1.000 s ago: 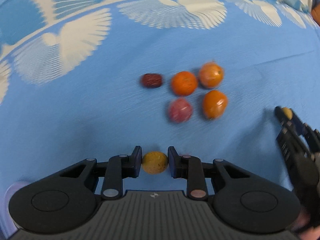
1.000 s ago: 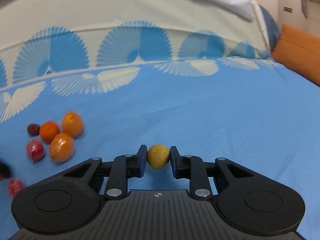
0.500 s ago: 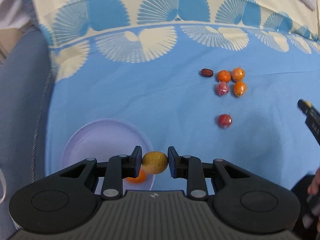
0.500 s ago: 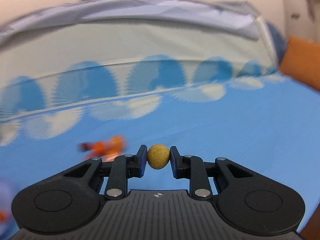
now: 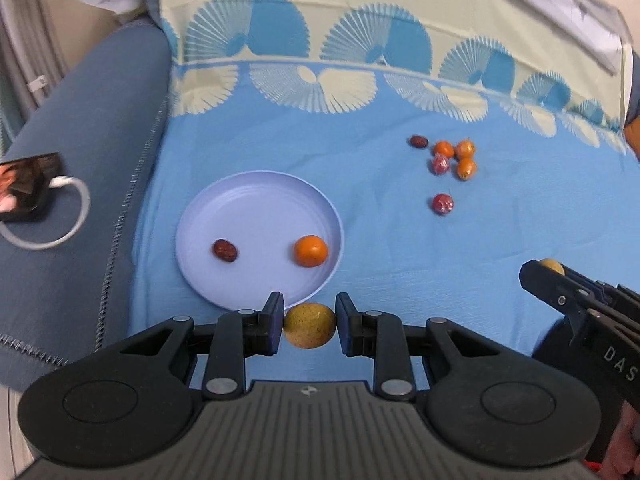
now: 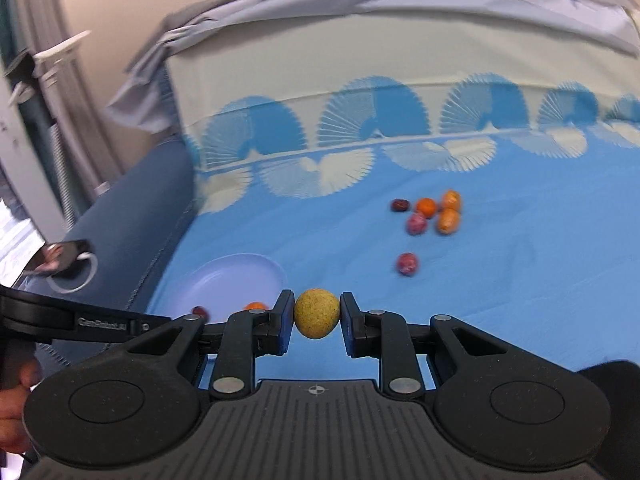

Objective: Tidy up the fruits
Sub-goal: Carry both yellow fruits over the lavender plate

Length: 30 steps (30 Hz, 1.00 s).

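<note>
Both plate (image 6: 224,280) fruits sit half hidden behind the right gripper (image 6: 317,314).

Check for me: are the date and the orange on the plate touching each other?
Apart. The left wrist view shows bare plate floor between the date and the orange.

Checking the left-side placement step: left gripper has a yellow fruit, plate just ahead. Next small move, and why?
Probably ease the left gripper forward over the plate, then open. It is shut on a yellow fruit at the plate's near rim, not yet over it. The plate already holds a date and an orange, with bare space between.
</note>
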Available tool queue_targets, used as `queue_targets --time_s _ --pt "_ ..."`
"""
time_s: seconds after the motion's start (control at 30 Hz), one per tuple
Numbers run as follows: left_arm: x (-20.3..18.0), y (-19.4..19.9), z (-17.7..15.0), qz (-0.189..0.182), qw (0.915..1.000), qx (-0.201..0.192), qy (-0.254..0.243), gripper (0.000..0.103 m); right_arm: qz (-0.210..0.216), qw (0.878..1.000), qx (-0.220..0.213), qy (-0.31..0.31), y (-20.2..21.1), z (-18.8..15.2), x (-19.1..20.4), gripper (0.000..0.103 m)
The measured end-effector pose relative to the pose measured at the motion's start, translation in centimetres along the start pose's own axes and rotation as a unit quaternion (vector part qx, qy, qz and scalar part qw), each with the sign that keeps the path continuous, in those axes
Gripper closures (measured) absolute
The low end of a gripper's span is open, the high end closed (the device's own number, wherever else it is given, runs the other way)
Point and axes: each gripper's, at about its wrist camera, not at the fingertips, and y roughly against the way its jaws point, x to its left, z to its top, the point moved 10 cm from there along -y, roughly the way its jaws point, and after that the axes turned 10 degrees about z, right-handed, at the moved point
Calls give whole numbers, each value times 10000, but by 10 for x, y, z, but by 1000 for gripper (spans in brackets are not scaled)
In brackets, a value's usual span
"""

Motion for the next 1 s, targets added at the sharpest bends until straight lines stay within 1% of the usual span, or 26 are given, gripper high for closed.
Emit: queue_targets --time_s 0.13,0.23,0.4,0.5,0.7,1.0 --pt "18 13 -13 103 9998 -81 175 72 8 9995 -147 268 14 0 28 77" --pt "29 19 -18 205 9993 -168 270 72 35 9986 -172 505 19 -5 42 77" --pt "39 25 -19 207 9988 -254 363 72 104 9965 -191 803 18 -5 58 77" --pt "42 25 -19 255 9985 -291 384 72 104 9965 -162 808 17 -5 59 77" --pt "42 19 -19 245 9987 -222 399 72 90 9971 -104 749 13 -8 56 77" --pt "41 15 -19 262 9986 -224 408 72 99 9974 -57 713 9 -9 56 77"
